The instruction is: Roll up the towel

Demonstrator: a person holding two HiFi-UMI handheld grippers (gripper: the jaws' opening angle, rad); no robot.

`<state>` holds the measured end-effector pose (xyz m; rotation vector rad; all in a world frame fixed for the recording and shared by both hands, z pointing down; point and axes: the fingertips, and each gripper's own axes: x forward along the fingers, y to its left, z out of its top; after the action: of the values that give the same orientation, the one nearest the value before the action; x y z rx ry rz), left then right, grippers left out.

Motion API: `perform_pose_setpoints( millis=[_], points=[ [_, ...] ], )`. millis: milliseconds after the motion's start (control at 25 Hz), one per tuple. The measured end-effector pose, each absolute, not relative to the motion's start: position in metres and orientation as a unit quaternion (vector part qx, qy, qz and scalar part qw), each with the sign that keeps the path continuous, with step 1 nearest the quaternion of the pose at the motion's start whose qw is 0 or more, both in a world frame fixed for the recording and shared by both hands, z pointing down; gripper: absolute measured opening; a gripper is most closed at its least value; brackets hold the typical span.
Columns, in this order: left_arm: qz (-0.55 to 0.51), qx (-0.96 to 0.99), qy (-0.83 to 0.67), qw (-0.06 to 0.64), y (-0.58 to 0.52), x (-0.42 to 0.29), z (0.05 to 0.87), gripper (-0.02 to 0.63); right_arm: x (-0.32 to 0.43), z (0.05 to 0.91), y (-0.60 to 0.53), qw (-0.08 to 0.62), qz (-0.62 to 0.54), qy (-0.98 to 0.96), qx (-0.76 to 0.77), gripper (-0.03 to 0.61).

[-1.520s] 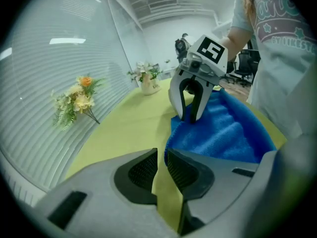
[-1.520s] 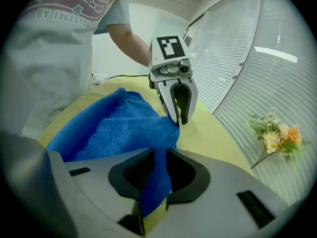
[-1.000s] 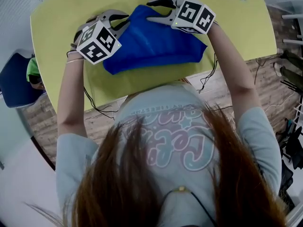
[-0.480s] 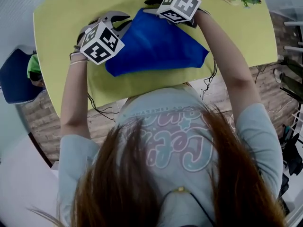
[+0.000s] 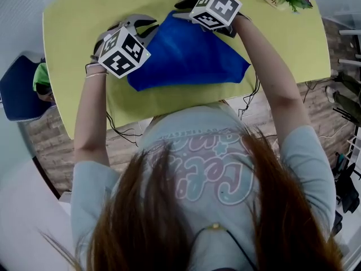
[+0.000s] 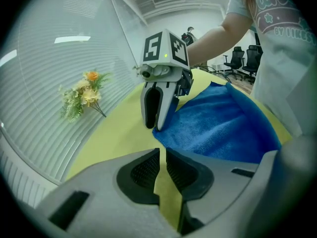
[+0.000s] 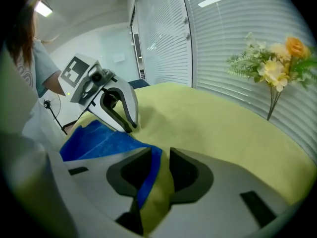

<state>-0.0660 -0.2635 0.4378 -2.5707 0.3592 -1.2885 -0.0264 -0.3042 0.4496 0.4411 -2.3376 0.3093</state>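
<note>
Yellow-green tabletop (image 5: 73,49) underlies both grippers. The right gripper (image 7: 161,158) has jaws apart, just closing, around a far corner of the blue terry towel (image 5: 186,55). The left gripper (image 6: 163,156) has jaws almost together, beside the other corner.

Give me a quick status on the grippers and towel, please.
Left gripper shut, empty, beside towel. Right gripper jaws just closing, towel edge between, not clamped. Towel unrolled on table. Path clear.
</note>
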Motion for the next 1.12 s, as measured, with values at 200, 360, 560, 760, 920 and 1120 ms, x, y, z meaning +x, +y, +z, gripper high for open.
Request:
perform_pose_setpoints(
  millis=[200, 360, 560, 760, 920, 1120],
  points=[
    [-0.445, -0.878, 0.127, 0.124, -0.264, -0.068, 0.44, 0.034, -0.03, 0.449, -0.299, 0.374, 0.112, -0.902, 0.182, 0.058],
    [-0.443, -0.878, 0.135, 0.125, -0.266, -0.068, 0.441, 0.034, -0.03, 0.448, -0.296, 0.366, 0.104, -0.907, 0.183, 0.014],
    [-0.433, -0.88, 0.154, 0.123, -0.27, -0.07, 0.437, 0.034, -0.03, 0.431, -0.286, 0.325, 0.041, -0.926, 0.19, 0.012],
    [-0.426, -0.882, 0.159, 0.126, -0.268, -0.073, 0.432, 0.034, -0.028, 0.414, -0.26, 0.307, -0.066, -0.933, 0.178, 0.012],
    [-0.429, -0.887, 0.129, 0.115, -0.254, -0.068, 0.437, 0.034, -0.029, 0.409, -0.246, 0.293, -0.097, -0.934, 0.18, 0.012],
    [-0.412, -0.905, 0.105, 0.02, -0.25, -0.066, 0.437, 0.123, -0.027, 0.388, -0.258, 0.239, -0.097, -0.942, 0.216, 0.012]
  ],
)
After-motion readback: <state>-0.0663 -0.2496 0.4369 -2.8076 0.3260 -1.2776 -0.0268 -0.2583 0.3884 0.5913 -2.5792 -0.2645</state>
